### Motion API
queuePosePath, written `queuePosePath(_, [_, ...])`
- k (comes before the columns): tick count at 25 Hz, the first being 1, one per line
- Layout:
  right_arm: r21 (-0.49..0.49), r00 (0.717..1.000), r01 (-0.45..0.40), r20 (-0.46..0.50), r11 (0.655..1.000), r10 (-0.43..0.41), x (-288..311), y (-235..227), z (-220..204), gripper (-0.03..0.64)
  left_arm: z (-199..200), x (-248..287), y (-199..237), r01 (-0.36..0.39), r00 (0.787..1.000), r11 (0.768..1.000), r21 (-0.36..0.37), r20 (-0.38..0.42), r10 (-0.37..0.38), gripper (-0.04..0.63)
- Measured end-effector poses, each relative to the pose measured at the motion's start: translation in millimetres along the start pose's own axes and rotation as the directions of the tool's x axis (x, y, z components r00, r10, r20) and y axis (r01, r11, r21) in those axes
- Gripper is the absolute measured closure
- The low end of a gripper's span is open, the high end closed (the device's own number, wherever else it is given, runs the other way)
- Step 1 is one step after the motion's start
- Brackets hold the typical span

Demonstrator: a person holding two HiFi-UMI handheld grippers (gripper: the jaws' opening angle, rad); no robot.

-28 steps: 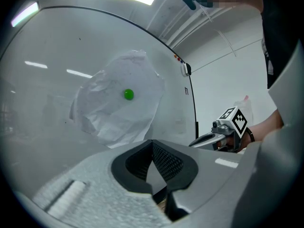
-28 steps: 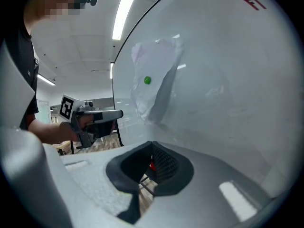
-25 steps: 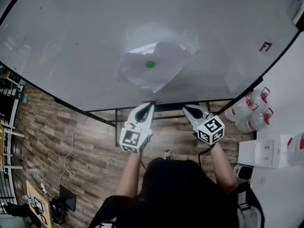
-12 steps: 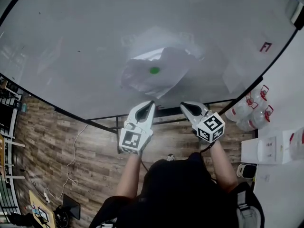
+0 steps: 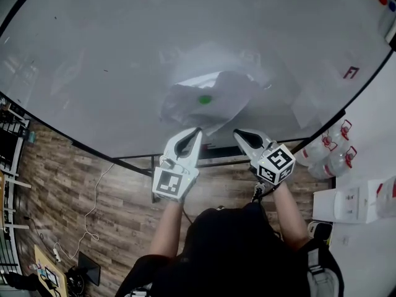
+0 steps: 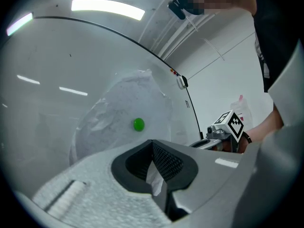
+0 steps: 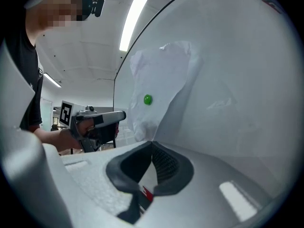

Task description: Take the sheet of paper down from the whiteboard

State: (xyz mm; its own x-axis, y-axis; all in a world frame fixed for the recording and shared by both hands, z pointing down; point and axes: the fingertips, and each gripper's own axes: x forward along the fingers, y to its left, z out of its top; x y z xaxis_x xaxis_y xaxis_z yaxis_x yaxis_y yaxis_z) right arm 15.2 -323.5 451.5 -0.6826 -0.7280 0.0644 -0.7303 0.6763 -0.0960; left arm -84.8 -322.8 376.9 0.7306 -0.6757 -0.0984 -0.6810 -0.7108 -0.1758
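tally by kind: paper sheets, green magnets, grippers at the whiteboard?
sheet of paper: 1
green magnet: 1
grippers: 2 (left gripper, right gripper)
total: 4

Both tools have risen. Tips of left tool (image 5: 197, 130) and right tool (image 5: 236, 132), previously at the whiteboard's lower frame (image 5: 133, 158), now sit beside the sheet of paper's (image 5: 210, 101) bottom edge.
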Motion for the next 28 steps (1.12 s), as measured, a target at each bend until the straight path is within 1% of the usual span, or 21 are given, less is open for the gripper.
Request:
queuePosePath(3, [0.011, 0.999, -0.032, 0.029, 0.999, 0.032, 2.6, -1.1, 8.0, 0.610, 9.5, 3.6, 2.4, -0.022, 1.000, 1.000, 0.019, 0.023, 0.021, 0.586])
queuePosePath(6, [0.027, 0.995, -0.075, 0.066, 0.997, 0.073, 6.9, -1.4, 17.4, 0.566, 17.2, 6.9, 6.9, -0.055, 0.997, 0.998, 0.036, 0.050, 0.053, 0.584])
queuePosePath(9, [0.039, 0.991, -0.098, 0.094, 0.994, 0.094, 8.1, -7.5, 25.8, 0.561, 19.9, 14.9, 8.7, -0.084, 0.995, 0.994, 0.070, 0.058, 0.080, 0.583])
queuePosePath(12, [0.066, 0.988, -0.122, 0.107, 0.990, 0.114, 11.1, -15.8, 30.0, 0.560, 20.2, 23.1, 10.8, -0.106, 0.993, 0.991, 0.084, 0.057, 0.102, 0.580])
queuePosePath(15, [0.095, 0.981, -0.159, 0.126, 0.983, 0.146, 14.2, -18.1, 36.4, 0.558, 23.3, 28.5, 13.9, -0.134, 0.990, 0.986, 0.100, 0.058, 0.128, 0.560])
queuePosePath(18, [0.098, 0.977, -0.186, 0.124, 0.978, 0.173, 19.2, -17.9, 38.5, 0.557, 27.4, 33.1, 16.5, -0.155, 0.987, 0.978, 0.140, 0.057, 0.148, 0.528])
queuePosePath(19, [0.099, 0.976, -0.192, 0.125, 0.976, 0.180, 20.9, -17.8, 39.0, 0.557, 29.1, 34.5, 17.3, -0.162, 0.986, 0.972, 0.169, 0.056, 0.154, 0.521])
queuePosePath(20, [0.100, 0.975, -0.197, 0.127, 0.975, 0.184, 22.3, -17.7, 40.0, 0.557, 30.4, 36.0, 18.0, -0.168, 0.986, 0.962, 0.213, 0.049, 0.161, 0.513])
queuePosePath(22, [0.108, 0.972, -0.205, 0.137, 0.973, 0.189, 24.0, -17.7, 42.3, 0.557, 31.0, 40.1, 18.7, -0.182, 0.982, 0.930, 0.319, 0.019, 0.186, 0.470])
queuePosePath(23, [0.116, 0.971, -0.209, 0.143, 0.971, 0.192, 24.7, -17.6, 43.2, 0.558, 30.4, 42.7, 18.6, -0.194, 0.978, 0.913, 0.359, 0.005, 0.206, 0.449])
queuePosePath(25, [0.133, 0.968, -0.220, 0.152, 0.966, 0.199, 26.4, -17.5, 44.7, 0.568, 29.3, 49.1, 17.6, -0.222, 0.969, 0.884, 0.412, -0.006, 0.246, 0.416])
queuePosePath(28, [0.154, 0.965, -0.230, 0.160, 0.961, 0.206, 27.0, -19.9, 45.7, 0.574, 28.2, 58.0, 15.5, -0.255, 0.957, 0.851, 0.460, -0.004, 0.289, 0.408])
